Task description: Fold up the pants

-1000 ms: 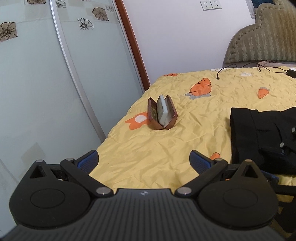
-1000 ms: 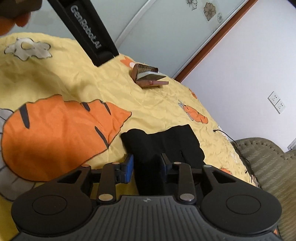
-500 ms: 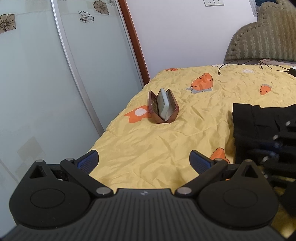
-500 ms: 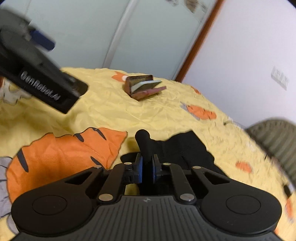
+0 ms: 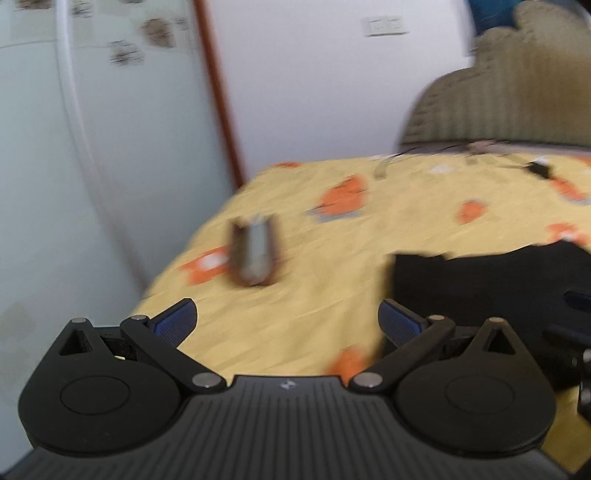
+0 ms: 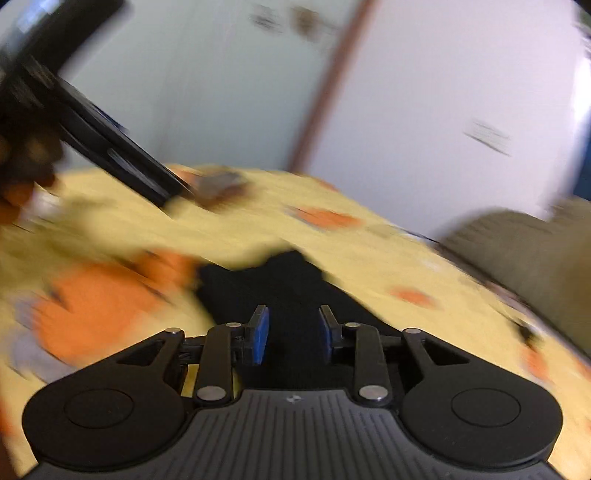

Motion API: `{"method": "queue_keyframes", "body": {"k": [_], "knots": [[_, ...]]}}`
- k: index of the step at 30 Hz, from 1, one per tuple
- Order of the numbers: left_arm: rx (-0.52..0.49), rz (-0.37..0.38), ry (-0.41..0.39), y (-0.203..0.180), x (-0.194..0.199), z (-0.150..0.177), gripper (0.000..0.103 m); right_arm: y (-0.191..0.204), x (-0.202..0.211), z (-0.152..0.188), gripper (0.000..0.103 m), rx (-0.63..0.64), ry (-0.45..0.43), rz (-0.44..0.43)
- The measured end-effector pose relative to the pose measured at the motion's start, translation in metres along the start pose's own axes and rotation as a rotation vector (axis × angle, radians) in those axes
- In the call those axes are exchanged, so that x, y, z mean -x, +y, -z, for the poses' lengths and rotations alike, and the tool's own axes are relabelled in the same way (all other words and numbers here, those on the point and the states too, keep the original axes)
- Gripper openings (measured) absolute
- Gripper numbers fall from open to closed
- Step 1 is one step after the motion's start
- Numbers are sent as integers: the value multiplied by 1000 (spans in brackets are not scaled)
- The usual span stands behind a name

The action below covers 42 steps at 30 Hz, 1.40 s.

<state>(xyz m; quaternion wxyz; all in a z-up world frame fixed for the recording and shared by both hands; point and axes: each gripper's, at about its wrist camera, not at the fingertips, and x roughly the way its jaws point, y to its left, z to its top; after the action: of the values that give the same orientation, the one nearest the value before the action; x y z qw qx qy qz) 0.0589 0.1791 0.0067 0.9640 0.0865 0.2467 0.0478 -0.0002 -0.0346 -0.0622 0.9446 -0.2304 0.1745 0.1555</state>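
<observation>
The black pants [image 6: 280,291] lie folded on the yellow bedsheet [image 5: 332,266]. The right gripper [image 6: 293,325] has just been opening, pads apart over the cloth, pressing nothing. The left gripper [image 5: 287,319] hangs wide open, empty, near a brown case [image 5: 255,254]

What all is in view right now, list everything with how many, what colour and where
pants: one, black, folded on the bed, right side
case: one, brown, standing open on the bed near its left edge
bedsheet: one, yellow with orange carrots, covering the bed
headboard: one, olive, behind the bed
sliding door: one, frosted, left of the bed
wall sockets: white, on the wall
left gripper: black, blue pads, open, empty
right gripper: black, blue pads, just been opening, above the pants
</observation>
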Motion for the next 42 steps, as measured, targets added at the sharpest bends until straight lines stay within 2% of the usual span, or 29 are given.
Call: {"method": "queue_keyframes", "body": {"k": [2,4,6,8,10,11,13,14,16,17,20,22,27,30,32,35,36,37,38,40,42], "knots": [[-11,77,-17,-23,-5,-11,103,-24,-3,16,28,-21,65,100],[-27,140,-28,-52,-14,-20,103,-50,-4,32,28,-93,122,152],[-38,210,-31,-79,-24,-21,103,-74,0,48,29,-217,156,158],[-81,215,20,-105,-39,-16,103,-91,0,65,30,-317,211,135],[-135,207,55,-122,-51,-5,103,-93,1,81,36,-324,279,99],[-164,184,78,-127,-55,2,103,-90,6,88,36,-280,285,79],[-205,132,75,-133,-56,10,103,-96,18,88,36,-228,238,67],[-211,116,57,-135,-53,8,103,-106,19,85,36,-242,215,56],[-190,133,30,-139,-44,-4,103,-141,15,77,37,-315,142,46],[-181,155,25,-140,-41,-11,103,-162,7,72,37,-362,116,26],[-164,206,26,-160,-39,-22,103,-216,-22,67,37,-452,70,-114],[-179,245,32,-184,-38,-22,103,-246,-51,68,37,-491,104,-171],[-285,259,29,-244,-38,-2,103,-288,-118,81,37,-700,256,-427],[-358,254,24,-264,-35,16,103,-298,-139,83,37,-738,262,-506],[-369,269,40,-269,-35,25,103,-303,-153,82,37,-750,277,-509],[-340,271,56,-269,-36,28,103,-303,-170,81,37,-738,329,-558],[-335,280,63,-268,-37,28,103,-300,-175,79,33,-715,343,-565],[-330,287,69,-267,-37,28,103,-296,-179,77,12,-681,354,-558],[-323,296,78,-266,-39,27,103,-291,-181,75,7,-644,366,-571],[-308,313,88,-261,-43,26,103,-284,-179,72,5,-598,363,-546],[-282,327,101,-257,-46,26,103,-287,-178,70,4,-628,330,-519]]}}
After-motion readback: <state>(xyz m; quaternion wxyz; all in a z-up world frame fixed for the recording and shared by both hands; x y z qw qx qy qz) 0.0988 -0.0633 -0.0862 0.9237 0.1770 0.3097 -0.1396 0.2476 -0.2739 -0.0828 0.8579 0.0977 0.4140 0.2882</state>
